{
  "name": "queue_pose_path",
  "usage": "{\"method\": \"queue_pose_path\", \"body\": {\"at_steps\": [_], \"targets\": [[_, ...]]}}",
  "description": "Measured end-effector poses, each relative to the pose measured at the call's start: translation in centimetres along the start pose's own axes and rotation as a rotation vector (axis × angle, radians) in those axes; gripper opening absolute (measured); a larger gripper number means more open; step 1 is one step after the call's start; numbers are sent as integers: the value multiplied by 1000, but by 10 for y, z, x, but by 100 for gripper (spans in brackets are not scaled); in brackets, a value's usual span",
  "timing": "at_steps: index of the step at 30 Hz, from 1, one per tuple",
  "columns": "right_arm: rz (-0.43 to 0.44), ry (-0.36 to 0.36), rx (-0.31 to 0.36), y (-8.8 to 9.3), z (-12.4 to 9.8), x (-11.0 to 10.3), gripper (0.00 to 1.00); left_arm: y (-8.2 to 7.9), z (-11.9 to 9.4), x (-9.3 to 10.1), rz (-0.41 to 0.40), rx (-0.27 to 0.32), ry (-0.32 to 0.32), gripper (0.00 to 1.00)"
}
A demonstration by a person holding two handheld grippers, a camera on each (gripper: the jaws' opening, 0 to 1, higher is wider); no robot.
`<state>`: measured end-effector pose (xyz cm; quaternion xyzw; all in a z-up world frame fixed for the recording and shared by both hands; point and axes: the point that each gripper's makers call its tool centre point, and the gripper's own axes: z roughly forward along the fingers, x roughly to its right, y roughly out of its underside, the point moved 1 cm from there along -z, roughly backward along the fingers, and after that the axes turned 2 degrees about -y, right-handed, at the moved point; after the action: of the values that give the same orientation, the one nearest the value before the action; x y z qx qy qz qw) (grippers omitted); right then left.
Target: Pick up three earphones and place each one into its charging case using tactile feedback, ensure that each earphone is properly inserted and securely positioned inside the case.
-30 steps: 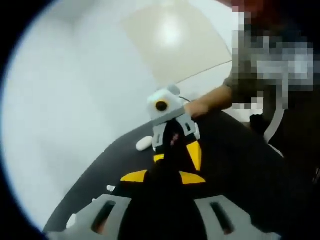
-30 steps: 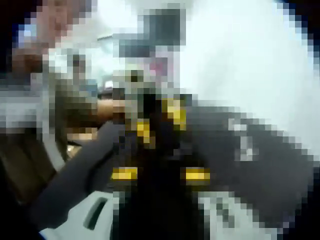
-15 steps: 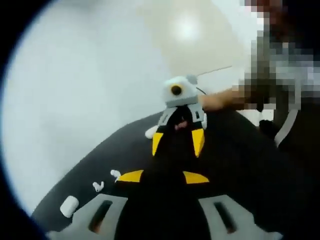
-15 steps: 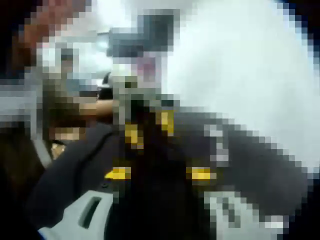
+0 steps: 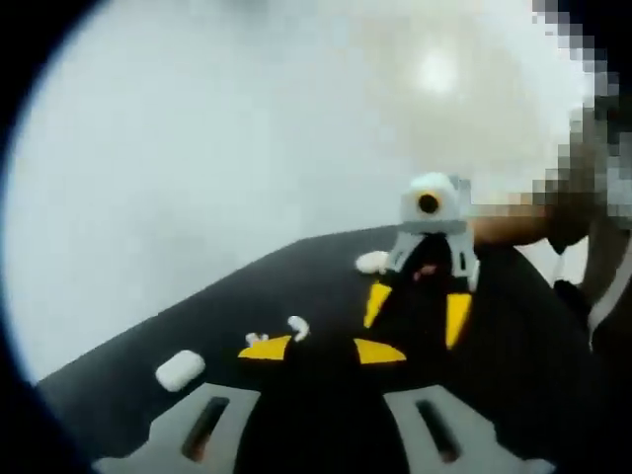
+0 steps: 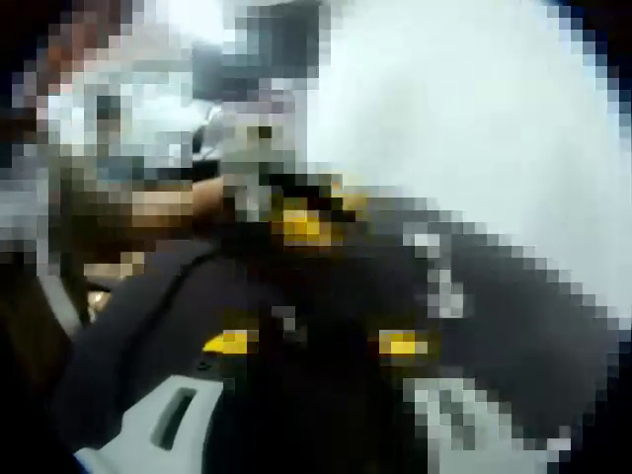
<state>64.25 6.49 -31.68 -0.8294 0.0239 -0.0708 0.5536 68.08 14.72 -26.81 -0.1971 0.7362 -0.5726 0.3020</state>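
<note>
The left gripper [image 5: 318, 348] hangs low over the dark bench [image 5: 197, 316], its yellow-tipped jaws standing apart with nothing between them. Just past its left tip lie small white pieces: one earphone [image 5: 297, 327] touching nothing, and a smaller white bit [image 5: 256, 339] beside it that is too blurred to name. Farther left, near the bench edge, sits a white charging case [image 5: 180, 368], and whether it is open or closed cannot be told. Across from it the right gripper [image 5: 417, 314] faces this way with its jaws also spread and empty, a person's hand [image 5: 504, 225] behind it; a second white case or earphone [image 5: 371, 262] lies at its far left side. The right gripper view is too heavily blurred to add detail beyond its own two yellow tips apart. As a judgement, the task looks barely begun: earphones lie loose on the bench, none visibly seated, and both grippers are poised above the bench, not yet at a pick.
</note>
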Motion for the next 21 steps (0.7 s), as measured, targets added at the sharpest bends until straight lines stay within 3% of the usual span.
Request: {"method": "queue_pose_path", "body": {"at_steps": [4,6,7,13,21], "targets": [[9,-17,-12,-2,10,3,48,-2,0,-5,3,7,-21,18],[75,-36,-20,1,9,-1,44,-1,2,-4,9,1,-22,18],[80,-17,-9,0,8,1,40,-1,4,-2,27,-6,-21,18],[63,31,-13,4,-9,-1,40,-3,11,5,85,-17,-15,18],[-169,260,-32,2,-43,8,39,-8,12,3,82,-3,-34,18]]}}
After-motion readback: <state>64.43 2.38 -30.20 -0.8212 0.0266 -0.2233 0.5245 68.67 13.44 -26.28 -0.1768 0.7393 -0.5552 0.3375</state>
